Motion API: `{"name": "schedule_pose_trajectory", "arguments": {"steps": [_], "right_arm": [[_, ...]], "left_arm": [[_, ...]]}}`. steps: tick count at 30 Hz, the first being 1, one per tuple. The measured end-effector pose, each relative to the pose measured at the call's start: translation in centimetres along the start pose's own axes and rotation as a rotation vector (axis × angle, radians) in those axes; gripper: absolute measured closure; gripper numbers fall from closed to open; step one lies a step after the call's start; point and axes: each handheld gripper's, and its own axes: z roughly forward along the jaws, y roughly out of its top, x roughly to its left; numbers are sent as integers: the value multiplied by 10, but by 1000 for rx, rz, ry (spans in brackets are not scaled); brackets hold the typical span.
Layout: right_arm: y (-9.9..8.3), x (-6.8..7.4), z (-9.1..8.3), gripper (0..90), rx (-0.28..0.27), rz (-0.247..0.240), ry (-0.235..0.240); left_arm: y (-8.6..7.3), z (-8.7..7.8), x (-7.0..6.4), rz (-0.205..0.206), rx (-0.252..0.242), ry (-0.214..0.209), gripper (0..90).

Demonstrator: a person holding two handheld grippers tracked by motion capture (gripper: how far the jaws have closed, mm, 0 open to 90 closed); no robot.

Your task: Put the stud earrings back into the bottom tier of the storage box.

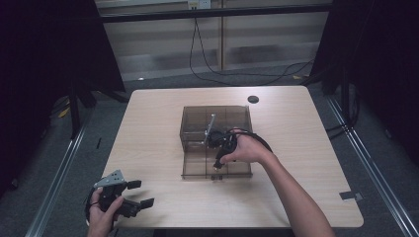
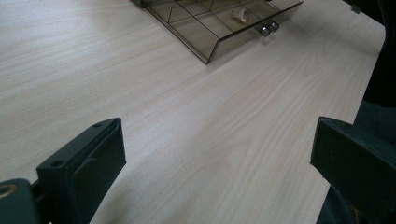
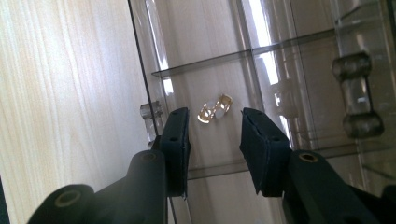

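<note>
Pale wood-grain table (image 1: 148,128) stands in a dim room with dark curtains at both sides and black cables trailing over the grey floor behind.

Within the smoky clear plastic organizer (image 1: 195,118), a small gold ring-like trinket (image 3: 215,108) lies on the floor of one compartment of the pulled-out drawer (image 2: 219,32), close to the drawer's outer wall. In the right gripper view it sits just ahead of the right gripper (image 3: 214,128), whose two black jaws stand narrowly apart, one on either side of it and a little short of it, not touching it as far as can be seen. Thin clear dividers cross the drawer beyond the trinket and below the jaws, and the drawer wall runs beside the left jaw. In the high view the person's right hand (image 1: 244,150) holds that gripper down into the drawer.

A clear handle with two dark round ends (image 3: 357,93) shows to one side in the right gripper view, and two small round knobs (image 2: 269,28) sit on the drawer's front in the left gripper view.

Well apart, near the table's near left corner, the left gripper (image 1: 138,193) hangs over bare wood with its jaws wide and nothing between them. A small black disc (image 1: 253,99) lies near the far edge, and a dark tape mark (image 1: 351,195) near the right edge.
</note>
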Motion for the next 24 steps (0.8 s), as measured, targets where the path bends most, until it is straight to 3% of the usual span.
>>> {"name": "schedule_pose_trajectory", "arguments": {"steps": [8, 14, 24], "right_arm": [[-21, 2, -7, 567, -101, 49, -16], [-46, 1, -13, 516, -204, 144, -33], [-86, 1, -28, 425, -426, 260, -96]], "left_arm": [[0, 0, 0, 2, 3, 0, 30], [0, 1, 0, 1, 4, 2, 30], [0, 1, 0, -5, 5, 7, 30]]}}
